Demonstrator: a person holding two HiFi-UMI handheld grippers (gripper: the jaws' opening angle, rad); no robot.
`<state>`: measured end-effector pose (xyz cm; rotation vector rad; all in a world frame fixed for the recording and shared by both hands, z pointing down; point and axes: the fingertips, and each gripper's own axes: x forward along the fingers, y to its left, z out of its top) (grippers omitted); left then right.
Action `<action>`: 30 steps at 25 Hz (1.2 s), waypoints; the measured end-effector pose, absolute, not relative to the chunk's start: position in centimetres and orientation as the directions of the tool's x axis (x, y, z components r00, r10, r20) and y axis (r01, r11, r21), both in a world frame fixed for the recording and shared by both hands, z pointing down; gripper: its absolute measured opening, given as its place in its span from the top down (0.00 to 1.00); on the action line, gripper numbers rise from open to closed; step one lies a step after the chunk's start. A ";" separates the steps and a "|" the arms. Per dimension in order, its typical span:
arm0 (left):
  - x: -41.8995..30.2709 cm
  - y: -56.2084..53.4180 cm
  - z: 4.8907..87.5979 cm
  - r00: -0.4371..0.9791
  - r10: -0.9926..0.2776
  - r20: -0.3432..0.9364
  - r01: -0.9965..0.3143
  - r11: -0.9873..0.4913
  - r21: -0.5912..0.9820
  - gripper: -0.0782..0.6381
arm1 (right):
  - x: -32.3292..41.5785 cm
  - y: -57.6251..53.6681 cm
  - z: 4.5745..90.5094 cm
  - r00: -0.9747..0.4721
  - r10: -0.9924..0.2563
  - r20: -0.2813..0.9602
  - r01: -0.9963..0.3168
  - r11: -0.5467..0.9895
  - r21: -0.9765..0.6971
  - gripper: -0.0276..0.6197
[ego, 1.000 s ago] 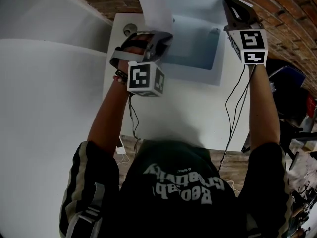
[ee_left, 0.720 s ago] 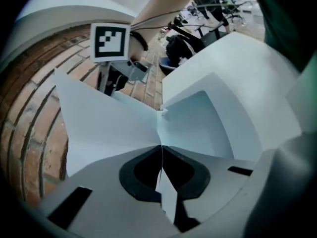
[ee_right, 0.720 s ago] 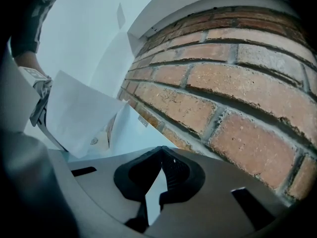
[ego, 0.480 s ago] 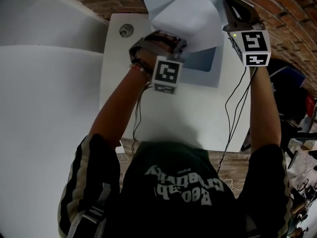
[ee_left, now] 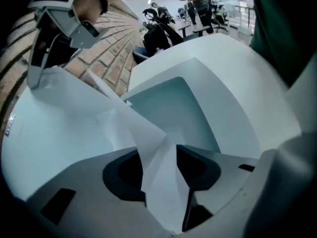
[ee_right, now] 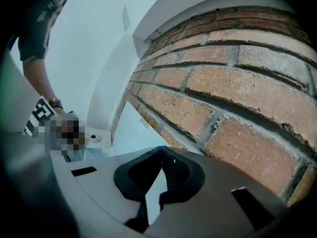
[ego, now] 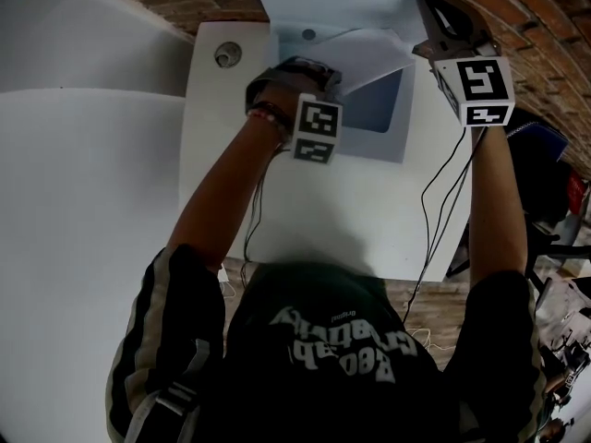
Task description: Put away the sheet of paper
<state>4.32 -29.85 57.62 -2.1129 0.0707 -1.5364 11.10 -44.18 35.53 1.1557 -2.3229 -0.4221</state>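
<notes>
Left gripper view shows the sheet of paper point(ee_left: 124, 128), creased, running up between the left tongs point(ee_left: 161, 182). Their jaws are opening and stand apart on either side of the sheet, not pinching it. The sheet hangs slanted over the open white box point(ee_left: 233, 108), beneath the raised lid point(ee_left: 49, 133). The right tongs point(ee_right: 157, 185) are clenched on a thin white edge, which the head view shows to be the lid's corner. The box sits on the white desk point(ego: 369, 210), close against a brick wall point(ee_right: 237, 83).
</notes>
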 end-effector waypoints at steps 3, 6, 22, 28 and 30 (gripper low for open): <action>4.0 -29.2 57.2 0.366 -0.310 0.877 0.222 -0.887 -0.406 0.55 | 11.2 -44.1 35.5 -0.511 -0.805 0.301 -0.645 0.591 0.484 0.97; 3.7 -28.5 55.9 0.401 -0.288 0.870 0.183 -0.905 -0.384 0.51 | 11.2 -44.1 35.5 -0.512 -0.805 0.299 -0.642 0.591 0.489 0.97; 2.0 -26.2 52.8 0.487 -0.183 0.854 0.061 -0.968 -0.242 0.35 | 11.4 -44.1 35.4 -0.513 -0.806 0.296 -0.648 0.590 0.482 0.97; 1.5 -26.6 51.3 0.524 -0.195 0.829 -0.028 -0.977 -0.212 0.32 | 11.3 -44.1 35.4 -0.514 -0.805 0.297 -0.646 0.591 0.483 0.97; 1.3 -26.7 50.5 0.527 -0.205 0.825 -0.045 -0.976 -0.214 0.32 | 11.2 -44.1 35.4 -0.514 -0.805 0.298 -0.645 0.591 0.484 0.97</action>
